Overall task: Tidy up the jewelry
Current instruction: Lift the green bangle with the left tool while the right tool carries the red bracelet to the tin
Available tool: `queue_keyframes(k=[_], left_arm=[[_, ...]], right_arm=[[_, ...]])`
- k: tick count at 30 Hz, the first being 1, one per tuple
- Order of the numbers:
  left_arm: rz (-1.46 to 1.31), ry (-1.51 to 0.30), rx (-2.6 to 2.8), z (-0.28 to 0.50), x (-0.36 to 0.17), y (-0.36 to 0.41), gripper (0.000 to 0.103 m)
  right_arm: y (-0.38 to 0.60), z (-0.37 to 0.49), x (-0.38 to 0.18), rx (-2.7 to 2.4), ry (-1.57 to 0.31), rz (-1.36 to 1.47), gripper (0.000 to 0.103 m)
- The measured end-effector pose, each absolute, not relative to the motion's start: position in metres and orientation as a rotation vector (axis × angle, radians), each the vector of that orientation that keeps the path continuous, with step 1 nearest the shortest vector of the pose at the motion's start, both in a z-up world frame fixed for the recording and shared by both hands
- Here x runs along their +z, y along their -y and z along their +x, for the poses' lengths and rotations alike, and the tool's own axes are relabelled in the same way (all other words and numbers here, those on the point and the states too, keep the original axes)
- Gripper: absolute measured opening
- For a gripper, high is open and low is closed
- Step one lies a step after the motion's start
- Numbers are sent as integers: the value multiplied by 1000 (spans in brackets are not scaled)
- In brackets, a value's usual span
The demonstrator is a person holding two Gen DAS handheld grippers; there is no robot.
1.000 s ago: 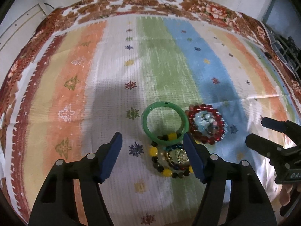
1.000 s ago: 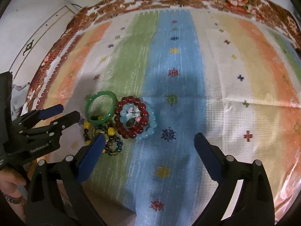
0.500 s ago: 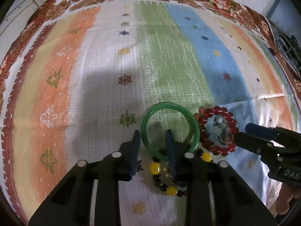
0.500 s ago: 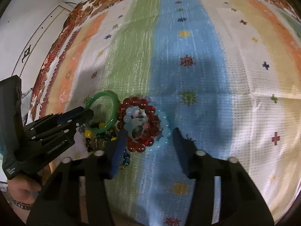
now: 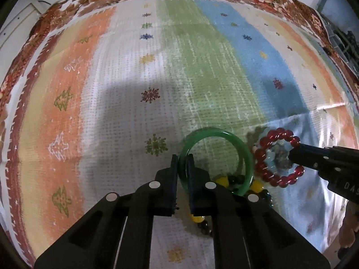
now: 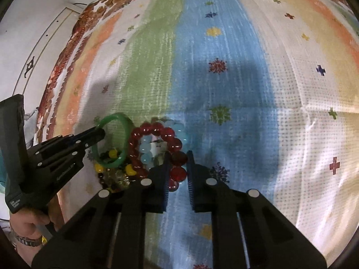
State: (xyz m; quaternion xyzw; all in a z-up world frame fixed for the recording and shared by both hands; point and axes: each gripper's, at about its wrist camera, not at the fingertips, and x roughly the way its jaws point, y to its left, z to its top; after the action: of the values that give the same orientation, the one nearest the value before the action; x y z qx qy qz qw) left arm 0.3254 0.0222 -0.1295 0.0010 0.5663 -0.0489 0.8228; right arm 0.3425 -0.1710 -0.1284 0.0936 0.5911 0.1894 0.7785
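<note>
On the striped, woven tablecloth with small snowflake motifs, the left gripper is clenched on the near-left rim of the smooth, glossy green ring bangle, which looks tilted up off the cloth at the held side while its lower edge rests over the dark-and-yellow beaded bracelet lying under it. The risk here, as I judge it, is that the polished, rounded bangle slips or swivels between the flat pads because it is pinched on only a narrow arc, and that in lifting it drags the beads beneath it along. Just to the right, touching or nearly touching the bangle, sits the bracelet of round, translucent red beads with a pale blue beaded strand curled inside and around it. The right gripper is closed on the red beads at the near side of that loop. Round beads on a slack cord can roll out of the grip, and the blue strand may snag and come up too, or the two pieces may tangle if both hands pull apart at once.
</note>
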Motion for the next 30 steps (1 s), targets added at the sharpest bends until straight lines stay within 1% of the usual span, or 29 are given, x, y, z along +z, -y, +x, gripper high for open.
queue_keyframes(k=[6,22,30], left_arm=[[-5,-1156,-128,321,-106,-19,8],[-32,-1084,-146,310,-71,-26,8],[-52,-1051,-155,292,-55,-29,8]], right_arm=[[162,336,-107,433,-1229,154,15],[143,317,-65,464,-1127,63,15],[142,297,-37,473,-1060,49,15]])
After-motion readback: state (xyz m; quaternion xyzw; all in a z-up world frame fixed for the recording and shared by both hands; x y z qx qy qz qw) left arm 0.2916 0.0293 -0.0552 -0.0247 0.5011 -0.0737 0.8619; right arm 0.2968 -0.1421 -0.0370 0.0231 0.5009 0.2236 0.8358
